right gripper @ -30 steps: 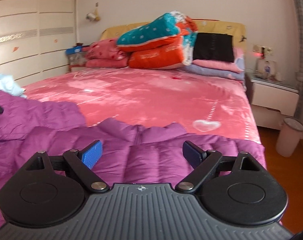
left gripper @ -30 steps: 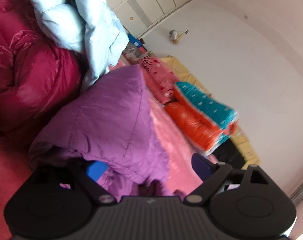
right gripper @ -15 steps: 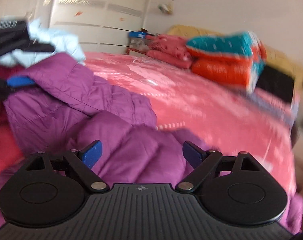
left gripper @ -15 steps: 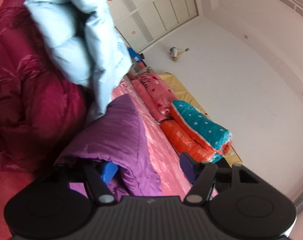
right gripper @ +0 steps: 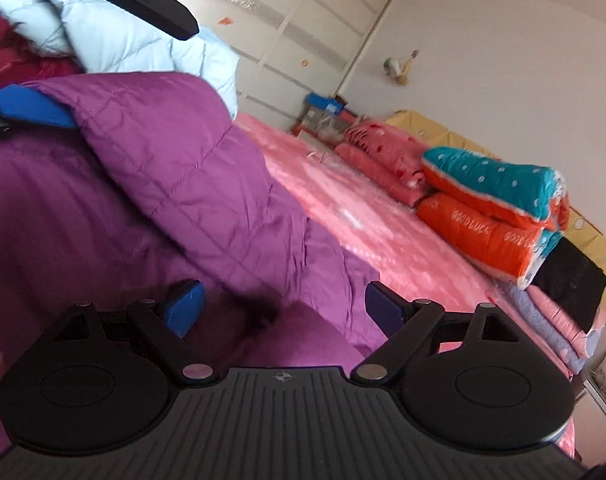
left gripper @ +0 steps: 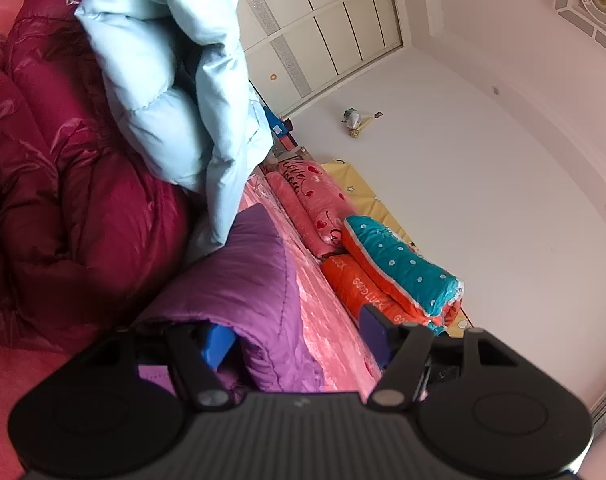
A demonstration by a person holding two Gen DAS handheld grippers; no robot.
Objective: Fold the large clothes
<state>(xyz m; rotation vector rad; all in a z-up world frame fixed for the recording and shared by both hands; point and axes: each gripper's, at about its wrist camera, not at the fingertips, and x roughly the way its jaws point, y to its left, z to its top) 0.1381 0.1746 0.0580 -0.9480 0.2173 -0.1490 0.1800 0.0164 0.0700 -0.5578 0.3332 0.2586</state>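
A purple quilted jacket [left gripper: 243,280] lies on the pink bed [left gripper: 327,320]. One fold of it is raised over the blue left finger [left gripper: 219,344] of my left gripper [left gripper: 299,336]. The right pad stands clear of the cloth, with pink cover showing in the gap. In the right wrist view that blue finger [right gripper: 31,106] props the jacket [right gripper: 163,168] up at the upper left. My right gripper [right gripper: 283,312] hovers open just above the jacket's lower part, nothing pinched. A dark blurred patch on the jacket lies between its jaws.
A light blue puffy jacket [left gripper: 163,80] rests on a dark red one [left gripper: 63,200] left of the purple jacket. Folded teal and orange quilts [right gripper: 495,200], pink pillows and a black pillow [right gripper: 567,280] line the headboard. White wardrobe doors [right gripper: 303,20] stand behind the bed.
My left jaws narrowed around the jacket fold and lifted it a little. My right gripper swung left across the bed and rolled, now sitting close over the purple jacket near the left gripper.
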